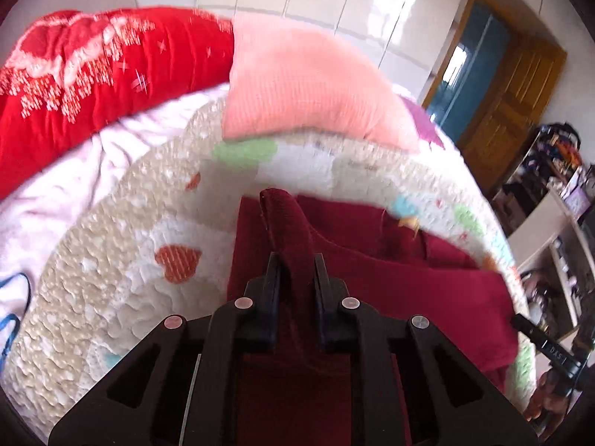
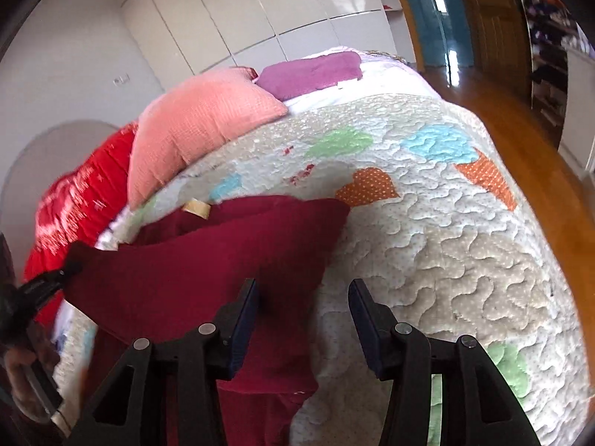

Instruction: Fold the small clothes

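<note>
Pinching a soft fold of the dark red garment (image 1: 334, 278), the left gripper (image 1: 296, 260) is closed tight on it. The right gripper (image 2: 303, 293) hangs half open, empty, near the cloth's right edge on the quilt (image 2: 446, 260). It looks light and floppy; grab edges.

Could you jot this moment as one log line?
left tongs: shut on maroon garment | right tongs: open, empty | quilt: underneath

This is a bedroom in a home; a bed (image 2: 446, 260) under a quilt with coloured hearts carries a pink pillow (image 2: 197, 126) and a red blanket (image 1: 93, 85). Glossy white wardrobe doors (image 2: 230, 11) stand behind it; a wooden door (image 1: 513, 111), wooden floor (image 2: 520, 130) and cluttered shelves (image 1: 557, 193) lie beyond.
</note>
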### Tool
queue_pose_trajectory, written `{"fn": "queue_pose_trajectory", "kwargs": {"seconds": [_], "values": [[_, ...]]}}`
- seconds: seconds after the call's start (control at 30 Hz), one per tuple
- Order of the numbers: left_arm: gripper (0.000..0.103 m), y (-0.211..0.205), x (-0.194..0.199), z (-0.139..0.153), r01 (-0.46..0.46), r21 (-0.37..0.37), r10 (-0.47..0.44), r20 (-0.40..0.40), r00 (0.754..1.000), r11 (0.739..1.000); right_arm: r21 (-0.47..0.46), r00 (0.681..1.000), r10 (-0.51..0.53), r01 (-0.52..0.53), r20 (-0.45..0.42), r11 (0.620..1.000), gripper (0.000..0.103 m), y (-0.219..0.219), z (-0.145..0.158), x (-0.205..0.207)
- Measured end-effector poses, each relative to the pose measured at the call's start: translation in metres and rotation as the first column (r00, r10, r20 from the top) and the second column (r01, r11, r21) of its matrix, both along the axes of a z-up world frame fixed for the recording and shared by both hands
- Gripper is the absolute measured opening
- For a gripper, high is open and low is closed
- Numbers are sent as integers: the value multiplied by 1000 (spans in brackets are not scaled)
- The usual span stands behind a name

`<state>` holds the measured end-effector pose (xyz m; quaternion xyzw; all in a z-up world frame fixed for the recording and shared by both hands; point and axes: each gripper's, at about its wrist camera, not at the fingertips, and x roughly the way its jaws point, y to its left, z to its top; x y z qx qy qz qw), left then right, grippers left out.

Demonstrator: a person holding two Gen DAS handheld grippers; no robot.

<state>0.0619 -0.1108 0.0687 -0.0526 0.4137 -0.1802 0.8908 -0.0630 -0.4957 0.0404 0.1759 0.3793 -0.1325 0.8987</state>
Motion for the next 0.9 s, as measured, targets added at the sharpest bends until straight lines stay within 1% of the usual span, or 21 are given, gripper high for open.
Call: {"fn": "queue_pose_trajectory", "kwargs": {"seconds": [0.03, 0.07, 0.1, 0.17, 0.2, 0.23, 0.27, 0.33, 0.37, 0.43, 0.47, 0.5, 0.57, 0.63, 0.67, 0.73, 0.77, 0.8, 0.83, 0.87, 0.9], "values": [[13, -3, 2, -10, 2, 18, -2, -22, 1000, 1000, -1, 1000, -6, 6, -24, 1000, 45, 0, -3, -1], [13, -6, 2, -19, 6, 35, -5, -39, 999, 999, 9, 1000, -11, 11, -14, 1000, 41, 1, 0, -5], [13, -8, 1, -27, 7, 49, -5, -46, 999, 999, 0, 1000, -6, 6, 12, 1000, 40, 4, 6, -10], [13, -8, -2, -36, 1, 51, 1, -51, 999, 999, -79, 999, 42, -40, 32, 996, 40, 19, 15, -13], [13, -7, -2, -40, -3, 44, 5, -58, 998, 999, -121, 997, 75, -72, 18, 990, 39, 29, 16, -11], [13, -6, -4, -39, -6, 46, 9, -57, 998, 999, -152, 992, 127, -128, -19, 980, 38, 40, 11, -7], [13, -9, -3, -39, -7, 54, 10, -52, 999, 999, -161, 986, 158, -165, -59, 973, 36, 45, 4, -3], [13, -13, -2, -38, -3, 64, 6, -43, 999, 998, -210, 982, 120, -149, -143, 966, 32, 42, -16, 5], [13, -13, -2, -37, 0, 62, 3, -43, 999, 998, -208, 984, 93, -124, -153, 970, 31, 33, -25, 5], [14, -13, -2, -34, 3, 57, -1, -44, 999, 998, -72, 991, 69, -78, -113, 994, 31, 13, -29, -1], [14, -13, -3, -31, 4, 55, -2, -35, 999, 998, -49, 993, 60, -65, -106, 997, 31, 11, -25, -3], [15, -13, -4, -28, 5, 51, -4, -27, 1000, 999, -55, 994, 59, -64, -89, 996, 31, 12, -18, -5], [24, -13, -3, -25, -1, 46, 1, -13, 1000, 999, -74, 997, 68, -70, -35, 995, 31, 20, -4, -6], [26, -15, 0, -27, -12, 46, 13, -21, 1000, 999, -75, 995, 94, -92, 20, 993, 31, 27, 8, -1], [26, -16, 2, -31, -15, 48, 16, -33, 999, 999, -87, 994, 105, -103, 28, 991, 31, 31, 10, 5], [26, -19, 3, -40, -22, 70, 25, -55, 998, 997, -105, 993, 119, -117, 15, 988, 31, 35, 6, 23], [27, -20, 1, -43, -23, 82, 27, -54, 998, 996, -102, 992, 125, -125, -6, 987, 31, 32, -2, 35], [30, -20, 0, -45, -23, 89, 27, -45, 999, 996, -106, 992, 117, -120, -38, 987, 30, 29, -11, 44], [30, -21, -2, -46, -18, 90, 21, -34, 999, 996, -105, 992, 95, -103, -83, 989, 27, 21, -22, 55], [32, -21, -2, -47, -13, 93, 16, -32, 999, 996, -82, 993, 89, -96, -84, 992, 23, 15, -27, 58], [33, -21, -1, -47, -11, 95, 14, -32, 999, 995, -62, 995, 82, -86, -60, 994, 23, 10, -27, 59]]}}
